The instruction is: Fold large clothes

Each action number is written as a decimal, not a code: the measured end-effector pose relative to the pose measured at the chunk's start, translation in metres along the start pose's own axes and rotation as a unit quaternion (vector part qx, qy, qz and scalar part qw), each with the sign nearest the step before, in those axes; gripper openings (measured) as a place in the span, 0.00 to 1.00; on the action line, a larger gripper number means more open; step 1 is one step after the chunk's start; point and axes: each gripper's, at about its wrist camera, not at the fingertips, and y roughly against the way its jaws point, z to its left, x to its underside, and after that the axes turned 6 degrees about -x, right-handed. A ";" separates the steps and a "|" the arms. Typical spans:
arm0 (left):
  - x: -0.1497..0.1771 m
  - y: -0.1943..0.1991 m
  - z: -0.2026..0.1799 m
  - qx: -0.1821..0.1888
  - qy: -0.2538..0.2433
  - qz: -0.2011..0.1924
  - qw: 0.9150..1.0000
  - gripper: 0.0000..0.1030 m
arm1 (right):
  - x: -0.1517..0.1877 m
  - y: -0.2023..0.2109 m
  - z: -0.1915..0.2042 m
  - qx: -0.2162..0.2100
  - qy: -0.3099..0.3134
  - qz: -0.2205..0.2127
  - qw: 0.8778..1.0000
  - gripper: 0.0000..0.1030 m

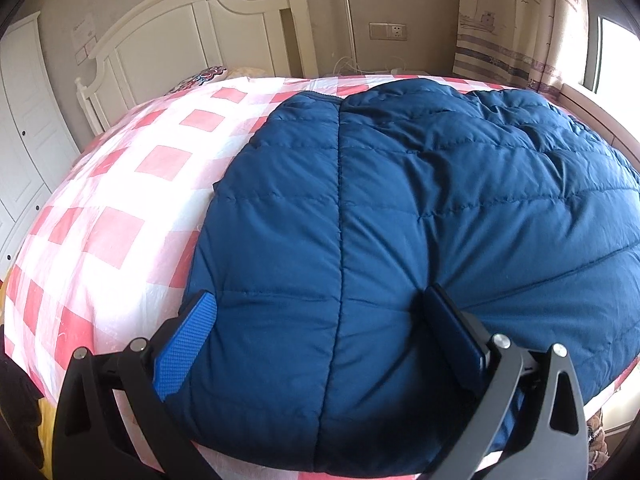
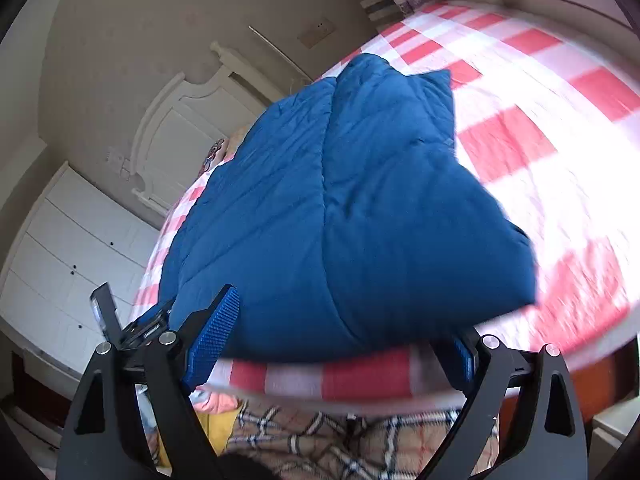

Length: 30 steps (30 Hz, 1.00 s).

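A large dark blue quilted jacket point(image 1: 400, 220) lies spread on a bed with a pink and white checked sheet point(image 1: 120, 200). My left gripper point(image 1: 320, 320) is open, its blue-padded fingers point(image 1: 188, 344) resting over the jacket's near edge, with the fabric between them. In the right wrist view the jacket point(image 2: 340, 200) lies folded in a bulky heap near the bed's edge. My right gripper point(image 2: 344, 344) is open and wide at the jacket's near edge, tilted to the side. That view is blurred from motion.
A white headboard point(image 1: 180, 36) stands at the far end. White wardrobe doors point(image 1: 20, 132) are at the left. A curtain point(image 1: 516, 20) and a window are at the right. A plaid cloth point(image 2: 340, 440) hangs below the bed edge.
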 end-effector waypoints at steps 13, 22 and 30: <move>0.001 0.001 -0.001 0.000 -0.008 -0.008 1.000 0.98 | -0.023 -0.026 -0.004 0.006 -0.050 -0.100 0.994 0.63; -0.026 0.036 -0.018 -0.019 -0.018 -0.025 0.999 0.97 | -0.017 0.001 0.006 -0.036 -0.012 -0.141 0.989 0.43; -0.122 0.024 -0.078 -0.008 -0.047 -0.048 0.998 0.98 | -0.022 0.011 0.026 -0.034 0.035 -0.157 0.986 0.43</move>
